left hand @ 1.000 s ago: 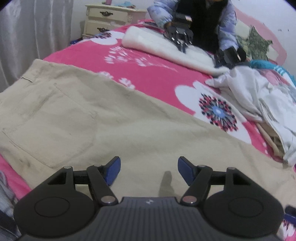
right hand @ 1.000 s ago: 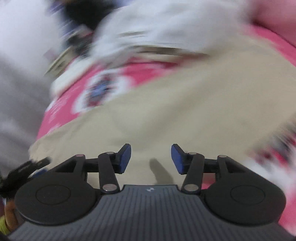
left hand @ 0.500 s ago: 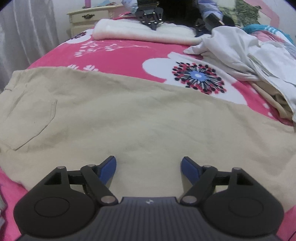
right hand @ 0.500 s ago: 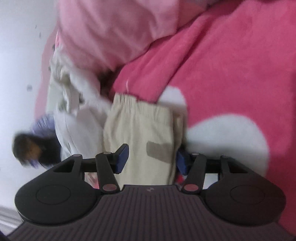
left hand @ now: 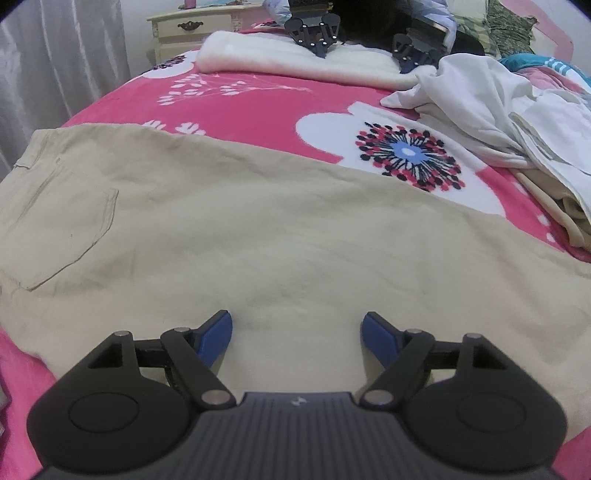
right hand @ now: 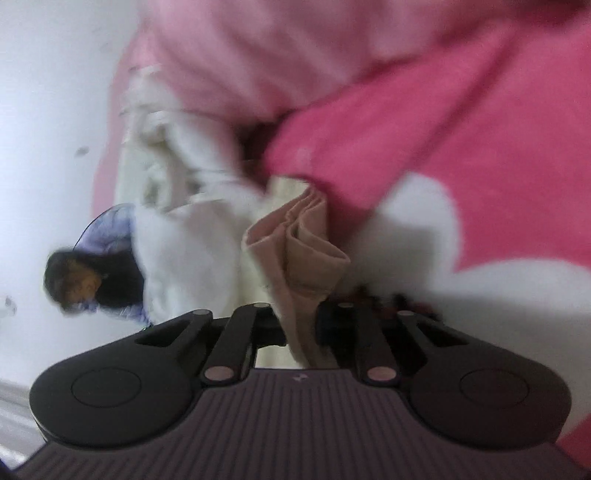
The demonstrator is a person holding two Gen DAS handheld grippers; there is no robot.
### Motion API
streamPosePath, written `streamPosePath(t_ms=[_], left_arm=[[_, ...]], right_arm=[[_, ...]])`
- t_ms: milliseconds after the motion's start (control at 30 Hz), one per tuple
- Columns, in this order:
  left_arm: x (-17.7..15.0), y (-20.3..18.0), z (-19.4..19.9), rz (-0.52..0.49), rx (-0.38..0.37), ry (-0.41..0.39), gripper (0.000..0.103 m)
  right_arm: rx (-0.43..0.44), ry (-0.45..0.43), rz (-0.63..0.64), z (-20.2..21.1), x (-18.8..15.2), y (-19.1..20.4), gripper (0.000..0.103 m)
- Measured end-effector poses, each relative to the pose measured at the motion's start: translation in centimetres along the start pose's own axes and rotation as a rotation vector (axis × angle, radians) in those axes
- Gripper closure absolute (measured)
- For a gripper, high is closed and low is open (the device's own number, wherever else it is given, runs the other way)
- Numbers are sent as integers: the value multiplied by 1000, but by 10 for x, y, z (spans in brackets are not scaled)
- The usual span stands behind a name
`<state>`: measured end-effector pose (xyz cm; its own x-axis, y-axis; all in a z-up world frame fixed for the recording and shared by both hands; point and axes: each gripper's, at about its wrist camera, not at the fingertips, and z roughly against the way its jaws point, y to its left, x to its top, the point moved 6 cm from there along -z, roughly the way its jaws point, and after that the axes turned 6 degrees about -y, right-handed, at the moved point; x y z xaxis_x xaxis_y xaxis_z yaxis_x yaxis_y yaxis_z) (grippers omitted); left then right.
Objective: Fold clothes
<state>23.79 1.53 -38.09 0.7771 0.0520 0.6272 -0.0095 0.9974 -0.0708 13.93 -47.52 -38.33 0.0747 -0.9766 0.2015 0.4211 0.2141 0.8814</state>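
Beige trousers point(left hand: 258, 229) lie spread flat across the pink flowered bed cover point(left hand: 280, 107), back pocket at the left. My left gripper point(left hand: 297, 334) is open and rests low over the trousers' near part, blue pads apart. My right gripper point(right hand: 301, 325) is rolled on its side and shut on the bunched beige trouser hem point(right hand: 303, 243), which sticks up between the fingers. The right view is blurred.
A heap of white clothes point(left hand: 491, 103) lies at the right of the bed. A folded white blanket point(left hand: 280, 59) lies at the far side, where another person point(right hand: 77, 284) works with two grippers point(left hand: 314, 33). A cream dresser point(left hand: 192, 29) stands beyond.
My right gripper has closed on the trouser hem, which now bunches between the fingers. My left gripper has stayed open and shifted slightly over the trousers.
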Motion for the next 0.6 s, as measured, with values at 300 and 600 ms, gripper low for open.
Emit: streamPosePath(t_ms=[300,600], left_arm=[[-5,5,1,-4,-50,-28,24],[-10,16,5,-48,-172,-60,24]], right_arm=[[266,78,240,13,-63,147,96],[510,347,526,-52,-220,285,96]])
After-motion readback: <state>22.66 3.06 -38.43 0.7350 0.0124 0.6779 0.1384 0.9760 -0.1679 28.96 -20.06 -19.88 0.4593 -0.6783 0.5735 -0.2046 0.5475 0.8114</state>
